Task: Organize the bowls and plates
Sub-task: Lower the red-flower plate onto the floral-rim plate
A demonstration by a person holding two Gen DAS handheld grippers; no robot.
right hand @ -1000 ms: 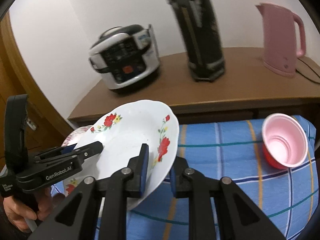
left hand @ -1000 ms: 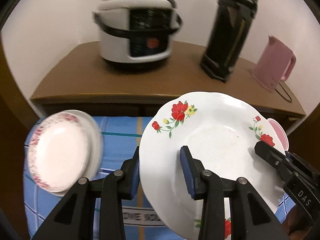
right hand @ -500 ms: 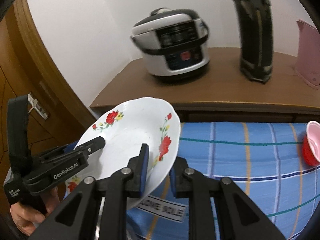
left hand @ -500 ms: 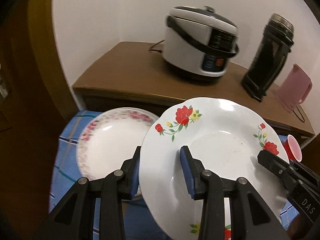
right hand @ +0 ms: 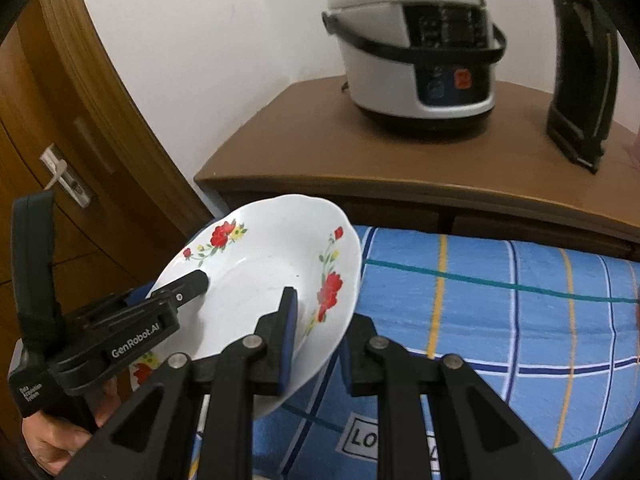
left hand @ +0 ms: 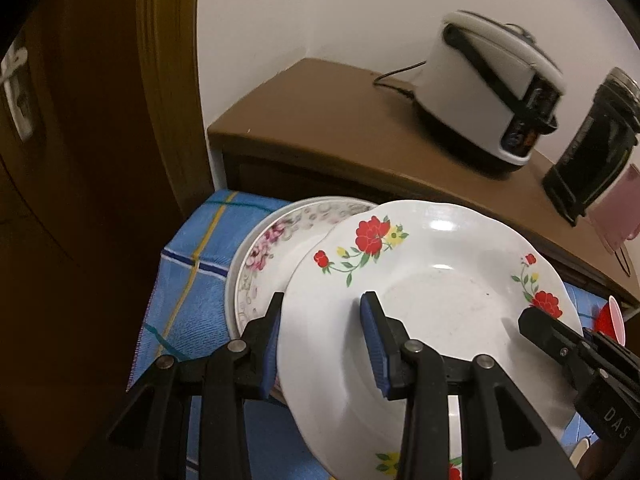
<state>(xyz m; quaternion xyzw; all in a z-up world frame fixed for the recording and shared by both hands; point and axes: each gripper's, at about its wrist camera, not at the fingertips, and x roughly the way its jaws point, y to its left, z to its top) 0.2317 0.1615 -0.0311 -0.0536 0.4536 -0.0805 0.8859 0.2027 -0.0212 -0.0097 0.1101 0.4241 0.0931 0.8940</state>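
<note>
Left wrist view: the left gripper [left hand: 320, 332] clamps the near-left rim of the flowered plate [left hand: 432, 296], one pad under it, one on top. The plate is held off the cloth, tilted up toward the far side. Just beyond and left of the jaws sits the stack [left hand: 272, 248], pink-patterned plates on the blue cloth [left hand: 188, 280], half hidden under the carried plate's edge. At far right the right gripper [left hand: 532, 320] bites the opposite rim.

Right wrist view: the right gripper [right hand: 316, 332] pinches the plate [right hand: 272, 264] narrowly at its near-right rim; the left gripper [right hand: 196, 282] holds the far-left side, a hand [right hand: 60, 436] below it. The stack is hidden here.

White, scalloped, red roses: glossy and slippery-looking. To land it, I judge the plate must travel leftward and level out; the left gripper is nearer the stack.
</note>
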